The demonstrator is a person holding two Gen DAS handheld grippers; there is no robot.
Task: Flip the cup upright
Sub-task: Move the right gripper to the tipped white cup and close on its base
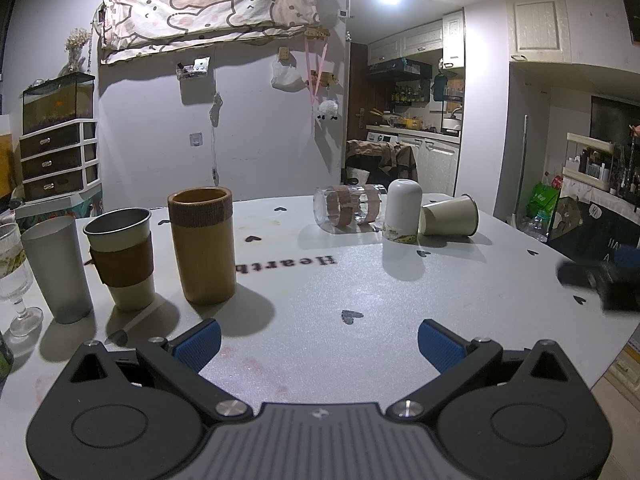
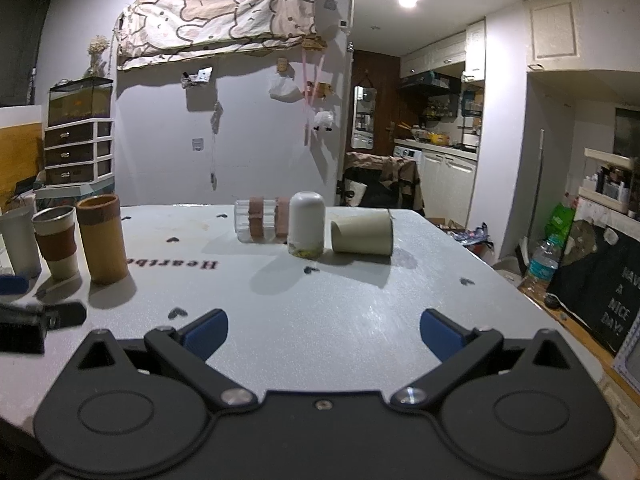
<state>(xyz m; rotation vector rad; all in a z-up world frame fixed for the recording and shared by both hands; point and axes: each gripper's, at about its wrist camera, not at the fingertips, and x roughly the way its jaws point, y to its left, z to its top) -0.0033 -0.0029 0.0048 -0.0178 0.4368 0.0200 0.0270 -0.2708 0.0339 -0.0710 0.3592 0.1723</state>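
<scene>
1. Grey table (image 1: 320,288), dotted with small dark hearts and a printed word, fills the foreground of a lived-in room; a kitchen shows through the doorway at about 1 o'clock.

2. Along the left, from 9 to 10 o'clock in the left wrist view, stand the cups that look finished, all mouth-up in a loose row: a frosted tumbler (image 1: 56,268), a sleeved steel cup (image 1: 122,258) and a tall bamboo cup (image 1: 204,246). A stemmed glass (image 1: 16,276) stands at the frame edge.

3. At 12 to 1 o'clock, well apart from that row, sit the ones not yet righted, bunched close together: a clear glass with tan bands (image 1: 348,210) on its side, a white cup (image 1: 404,210) mouth-down, and a cream cup (image 1: 450,216) on its side, mouth toward the right. I cannot tell whether they touch.

4. Left gripper (image 1: 319,340) hovers low over bare table, blue pads spread wide, nothing between them.

5. Right gripper (image 2: 324,336) is likewise wide and empty, aimed at the far cluster; the cream cup lies nearest its line, so it seems the likeliest next pick.

6. Lying cups can roll; a grip across the body would suit.
</scene>
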